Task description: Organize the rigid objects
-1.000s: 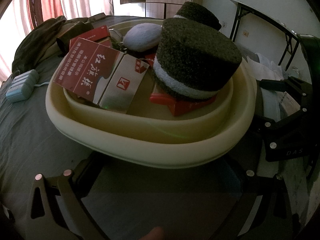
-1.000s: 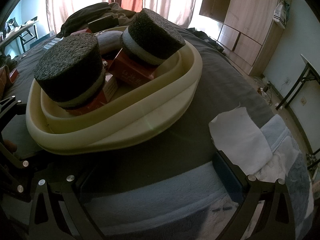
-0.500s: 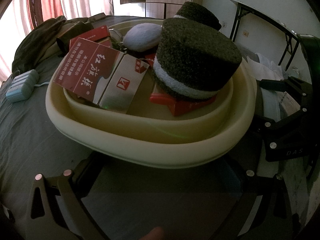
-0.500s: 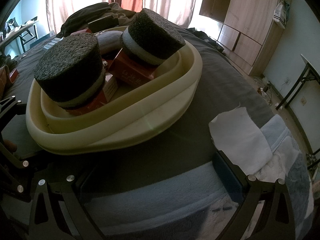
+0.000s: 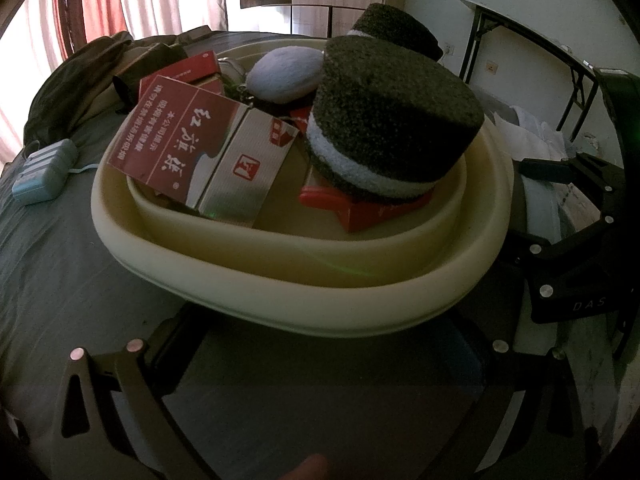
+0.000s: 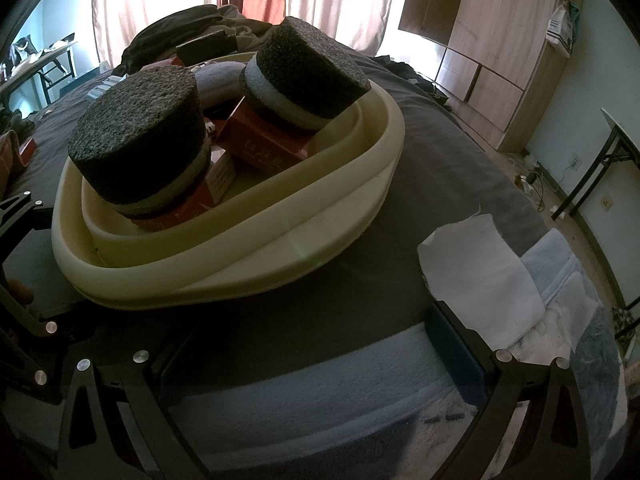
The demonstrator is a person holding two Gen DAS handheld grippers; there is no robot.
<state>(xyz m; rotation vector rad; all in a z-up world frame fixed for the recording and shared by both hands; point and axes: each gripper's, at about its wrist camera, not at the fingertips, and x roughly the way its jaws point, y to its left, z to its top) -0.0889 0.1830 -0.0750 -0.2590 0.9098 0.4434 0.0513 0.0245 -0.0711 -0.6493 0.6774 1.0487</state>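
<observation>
A cream oval basin point(image 5: 280, 296) point(image 6: 280, 248) sits on the dark bed cover. In it lie two dark round foam blocks with a pale band point(image 5: 396, 120) point(image 6: 136, 152), red cartons point(image 5: 192, 148) point(image 6: 260, 144) and a pale blue-grey pouch point(image 5: 284, 76). My left gripper point(image 5: 320, 356) is open with its fingers spread wide just before the basin's near rim. My right gripper point(image 6: 304, 344) is open and empty beside the basin, over a pale blue towel point(image 6: 320, 392). The right gripper's frame also shows at the right of the left wrist view point(image 5: 576, 264).
A pale blue power strip point(image 5: 44, 172) lies on the bed left of the basin. A white cloth point(image 6: 480, 280) lies right of the right gripper. Dark clothes point(image 6: 180, 32) pile behind the basin. A wooden wardrobe point(image 6: 492, 40) and folding tables stand around the bed.
</observation>
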